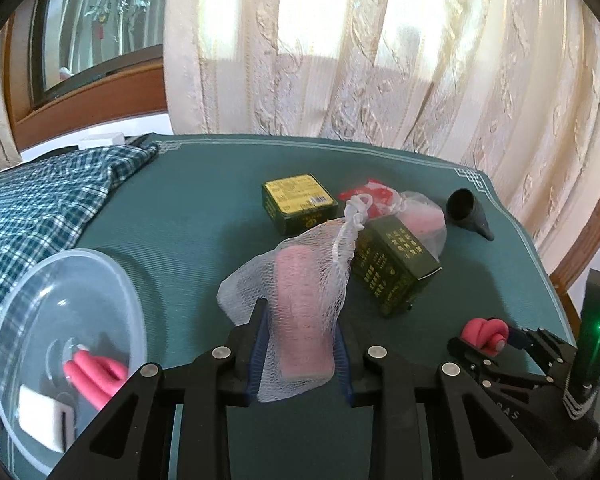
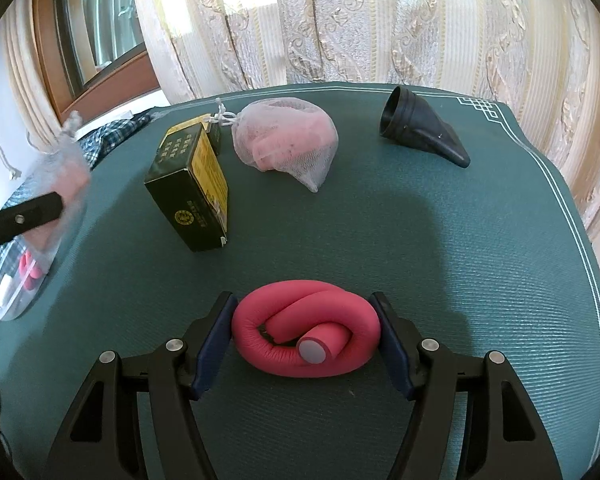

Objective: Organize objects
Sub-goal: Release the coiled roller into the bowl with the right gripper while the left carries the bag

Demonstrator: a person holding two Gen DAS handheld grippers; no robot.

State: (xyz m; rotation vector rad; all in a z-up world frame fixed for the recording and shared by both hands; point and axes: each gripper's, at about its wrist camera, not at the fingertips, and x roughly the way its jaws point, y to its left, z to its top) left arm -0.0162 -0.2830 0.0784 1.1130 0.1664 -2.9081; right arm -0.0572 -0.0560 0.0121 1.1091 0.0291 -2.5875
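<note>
- Left wrist view has the left claw [image 1: 300, 344] clamped on a pink roll in a white mesh bag [image 1: 300, 308], held up off the green tabletop [image 1: 188, 216]. Looks like that one's mid-trip, probably heading for the clear plastic bowl [image 1: 4, 312] sitting just off to its left.
- That bowl already has stuff in it: a pink foam piece [image 1: 96, 374] and a white block [image 1: 40, 416]. So I'd say a couple of items are sorted already.
- Right wrist view: the right claw [image 2: 306, 336] is squeezing a coiled pink foam roller [image 2: 306, 332], pads touching it on both sides. Can't really tell if it's lifted or still on the tabletop, it's low either way.
- Not dealt with yet, all on the tabletop:
  - a tall dark green box [image 2: 190, 188] near the middle
  - a flatter green box with a yellow label [image 1: 300, 200] behind it
  - a second mesh bag of pink stuff [image 2: 290, 140]
  - a red packet [image 1: 368, 194] tucked behind that bag, mostly hidden
  - a black funnel-shaped thing [image 2: 420, 128] lying on its side, well apart toward the far right corner
- A checked cloth [image 1: 40, 208] is draped over the left edge, no idea if it's part of the job.
- My guess: under halfway. Two in the bowl, two in the claws, five loose.
</note>
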